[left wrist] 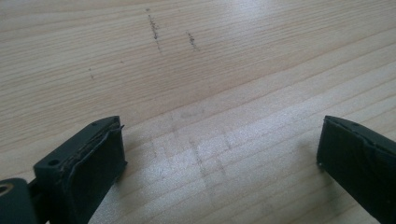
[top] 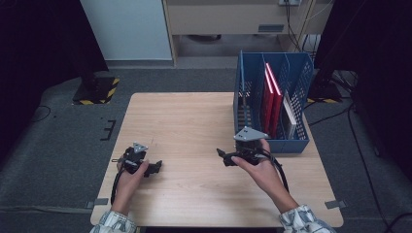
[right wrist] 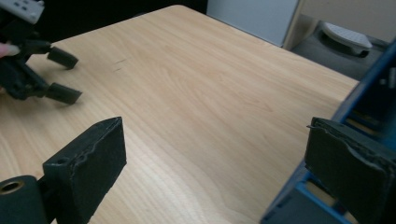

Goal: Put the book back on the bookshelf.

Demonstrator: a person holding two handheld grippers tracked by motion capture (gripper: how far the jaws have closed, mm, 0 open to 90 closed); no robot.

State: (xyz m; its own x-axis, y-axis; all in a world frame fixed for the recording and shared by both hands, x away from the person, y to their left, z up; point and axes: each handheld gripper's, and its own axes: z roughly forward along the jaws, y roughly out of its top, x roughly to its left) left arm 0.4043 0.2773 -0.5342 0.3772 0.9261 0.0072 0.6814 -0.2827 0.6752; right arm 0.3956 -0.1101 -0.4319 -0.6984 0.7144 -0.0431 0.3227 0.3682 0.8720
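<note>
My left gripper (top: 156,168) rested low on the bare wooden table (top: 184,121), jaws spread wide and holding nothing. My right gripper (top: 222,156) hovered with jaws equally spread, just beside the blue file rack (top: 252,82), which held red books (top: 272,97) at the table's right edge.

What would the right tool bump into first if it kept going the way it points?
Probably the left tool. The right tool points leftward across the bare wooden table, jaws open, and nothing lies between them, though it might pass just beyond it.
</note>
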